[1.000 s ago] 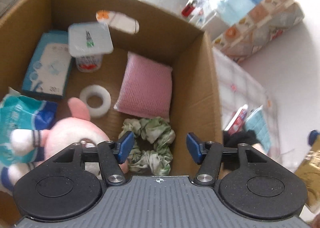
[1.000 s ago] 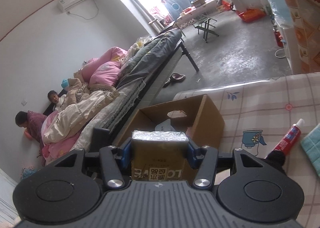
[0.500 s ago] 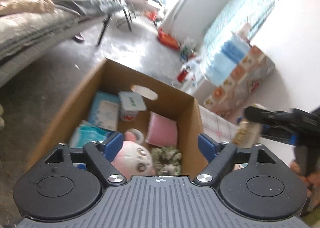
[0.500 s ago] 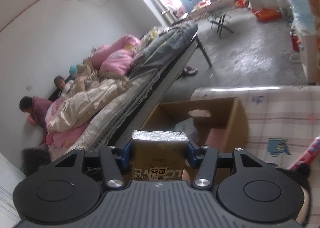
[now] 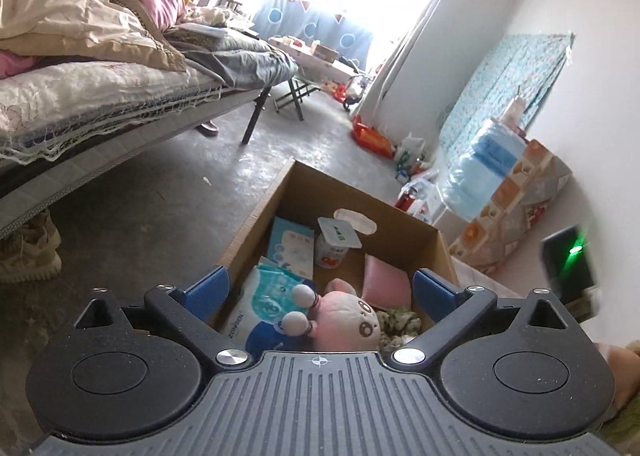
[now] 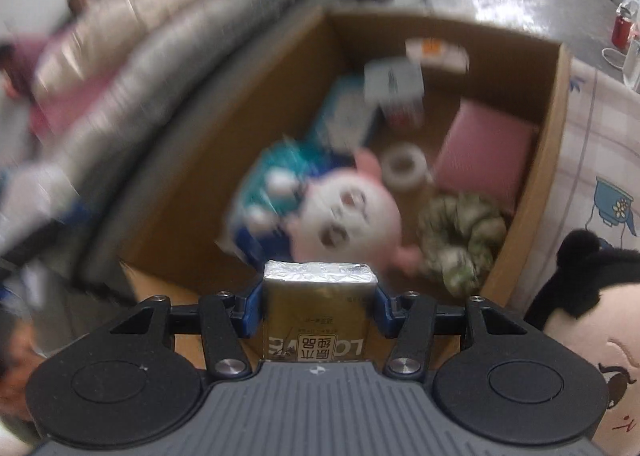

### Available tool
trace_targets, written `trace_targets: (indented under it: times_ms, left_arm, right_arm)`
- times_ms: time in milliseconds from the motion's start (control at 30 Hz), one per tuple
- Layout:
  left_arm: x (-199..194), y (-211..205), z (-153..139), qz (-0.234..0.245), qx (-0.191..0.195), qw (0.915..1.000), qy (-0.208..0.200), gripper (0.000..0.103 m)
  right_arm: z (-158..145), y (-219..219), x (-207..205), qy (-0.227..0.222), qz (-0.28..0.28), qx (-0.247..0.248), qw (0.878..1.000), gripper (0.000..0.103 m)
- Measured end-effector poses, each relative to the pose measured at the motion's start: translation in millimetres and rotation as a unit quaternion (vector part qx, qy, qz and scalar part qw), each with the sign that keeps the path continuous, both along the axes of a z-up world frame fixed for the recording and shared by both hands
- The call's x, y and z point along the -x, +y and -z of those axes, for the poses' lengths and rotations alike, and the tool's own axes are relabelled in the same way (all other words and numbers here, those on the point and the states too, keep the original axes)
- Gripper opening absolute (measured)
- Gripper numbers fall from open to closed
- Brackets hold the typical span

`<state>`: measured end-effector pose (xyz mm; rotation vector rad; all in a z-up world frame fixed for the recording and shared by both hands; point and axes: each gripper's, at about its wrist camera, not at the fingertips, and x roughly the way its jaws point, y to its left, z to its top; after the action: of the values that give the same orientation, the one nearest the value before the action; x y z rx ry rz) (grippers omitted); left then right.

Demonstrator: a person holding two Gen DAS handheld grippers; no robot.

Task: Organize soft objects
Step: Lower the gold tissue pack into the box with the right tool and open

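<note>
A cardboard box (image 5: 404,218) (image 6: 224,96) holds a pink plush toy (image 5: 352,322) (image 6: 348,212), a green scrunchie (image 6: 460,232), a pink pad (image 5: 386,282) (image 6: 484,148), a tissue pack (image 5: 268,300), a tape roll (image 6: 404,164) and a yogurt cup (image 5: 334,244). My left gripper (image 5: 320,290) hangs above the box's near end, its jaws opening wide with nothing held between them. My right gripper (image 6: 318,298) is shut on a gold tissue pack (image 6: 318,308) and points down over the box's near wall. The right wrist view is blurred.
A black-haired plush doll (image 6: 580,304) lies on the checked cloth (image 6: 600,128) right of the box. A bed (image 5: 100,76) runs along the left. Bottles and bags (image 5: 404,160) stand on the concrete floor beyond the box. A patterned bundle (image 5: 516,200) sits at the right wall.
My left gripper pulled back and up from inside the box, leaving the scrunchie there, and its jaws spread wider. My right gripper tipped down over the box with the gold pack still held.
</note>
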<state>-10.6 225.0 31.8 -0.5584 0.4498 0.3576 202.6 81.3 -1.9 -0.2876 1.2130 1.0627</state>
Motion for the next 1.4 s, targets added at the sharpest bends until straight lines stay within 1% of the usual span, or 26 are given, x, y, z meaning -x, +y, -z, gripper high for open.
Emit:
trace_targets:
  times_ms: [67,133,233,300,367,433,467,567,667,800,900,933,1000,1033,1133,1200,1233,1267,1300,1333,1400]
  left_arm:
    - [2.0,3.2,1.4,-0.003,0.004,1.0,-0.004,0.099]
    - [3.9,6.2,2.4,-0.003,0.007,0.9999,-0.008,0.099]
    - [8.2,9.4,3.7,-0.005,0.012,0.9998,-0.014,0.099]
    - [9.6,11.6,4.2,-0.007,0.014,0.9997,-0.017,0.099]
    - [10.8,12.4,4.5,-0.007,0.014,0.9997,-0.018,0.099]
    - [11.6,13.2,5.2,-0.006,0.015,0.9997,-0.02,0.099]
    - [12.0,13.4,5.5,-0.005,0.016,0.9996,-0.021,0.099]
    - [12.9,12.6,6.1,-0.003,0.017,0.9996,-0.022,0.099]
    - [13.2,12.8,6.1,-0.002,0.017,0.9996,-0.022,0.099]
    - [13.2,13.1,6.2,-0.003,0.016,0.9996,-0.023,0.099]
    - [13.2,12.8,5.9,-0.003,0.016,0.9996,-0.023,0.1]
    - [13.3,12.4,5.7,-0.003,0.015,0.9996,-0.023,0.099]
    - [14.1,10.8,4.3,-0.005,0.011,0.9997,-0.023,0.099]
    - [14.4,9.7,3.5,-0.005,0.008,0.9997,-0.024,0.1]
    - [13.9,6.4,1.2,-0.005,0.002,0.9997,-0.022,0.1]
    - [12.8,2.8,-0.4,-0.005,-0.003,0.9998,-0.021,0.1]
    - [11.8,0.2,-1.1,-0.004,-0.005,0.9998,-0.019,0.1]
    - [10.6,-2.4,-1.7,-0.001,-0.006,0.9998,-0.017,0.1]
    - [9.2,-5.4,-2.2,0.003,-0.007,0.9998,-0.016,0.1]
    - [7.4,-9.1,-2.9,0.008,-0.008,0.9998,-0.013,0.1]
    - [3.1,-18.4,-4.7,0.018,-0.014,0.9997,-0.008,0.1]
  right_arm:
    - [10.6,11.5,6.2,-0.021,-0.012,0.044,0.999,0.056]
    - [14.0,19.0,12.4,-0.047,-0.025,0.073,0.996,0.056]
    - [23.6,34.2,17.2,-0.063,-0.044,0.127,0.989,0.056]
    - [32.4,41.6,22.5,-0.086,-0.068,0.168,0.98,0.058]
    - [42.7,50.3,30.0,-0.118,-0.093,0.206,0.967,0.061]
    - [50.0,55.5,36.8,-0.147,-0.112,0.231,0.955,0.065]
    - [53.6,56.9,39.3,-0.16,-0.119,0.242,0.95,0.065]
    - [62.8,57.9,42.9,-0.19,-0.137,0.267,0.935,0.065]
    - [65.4,57.8,44.8,-0.201,-0.144,0.279,0.928,0.066]
    - [65.3,55.6,48.2,-0.218,-0.16,0.29,0.918,0.069]
    - [65.9,59.9,54.0,-0.235,-0.171,0.299,0.909,0.076]
    - [65.6,59.9,56.1,-0.243,-0.175,0.302,0.905,0.076]
    - [63.8,59.4,59.4,-0.249,-0.18,0.299,0.903,0.076]
    - [59.0,56.7,60.1,-0.25,-0.179,0.292,0.906,0.077]
    - [38.2,43.3,61.0,-0.248,-0.171,0.256,0.919,0.08]
    - [16.8,27.2,63.7,-0.251,-0.161,0.22,0.929,0.083]
    - [5.3,17.9,65.5,-0.253,-0.156,0.198,0.934,0.087]
    - [-8.1,4.9,67.3,-0.255,-0.148,0.169,0.94,0.089]
    - [-19.2,-6.1,69.0,-0.259,-0.14,0.144,0.945,0.094]
    - [-31.9,-22.1,72.5,-0.267,-0.129,0.114,0.948,0.098]
    - [-50.5,-52.1,79.2,-0.285,-0.109,0.065,0.95,0.099]
